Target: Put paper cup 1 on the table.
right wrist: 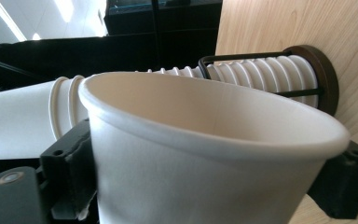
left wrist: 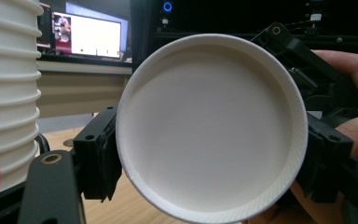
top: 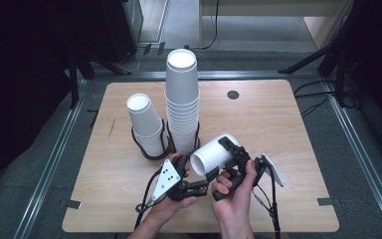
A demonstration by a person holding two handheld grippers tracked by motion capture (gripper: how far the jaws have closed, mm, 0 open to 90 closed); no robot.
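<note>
In the high view, a tall stack of cups (top: 182,102) and a shorter stack of cups (top: 146,124) are standing in black wire holders (top: 151,152) just beyond the left gripper (top: 185,164), and they are crowding the space ahead of it. The wooden table (top: 278,129) is lying bare to the far side of the right gripper (top: 231,149). A single paper cup (top: 214,153) is lying on its side between the two grippers (its base is facing the left one), and the right gripper's jaws are pinching its wall.

In the left gripper view, the tall stack (left wrist: 7,88) is rising close at the left, beside a screen (left wrist: 86,35) in the background. The cup's round base (left wrist: 209,126) is sitting squarely in front, with the right gripper's black jaws clamping its sides. Whether the left gripper's own jaws are pressing on anything, I cannot tell; they are nearly together.

In the right gripper view, the cup (right wrist: 205,158) is being held between this gripper's two jaws, rim away from the camera, with the stacks (right wrist: 256,74) lying just behind it.
</note>
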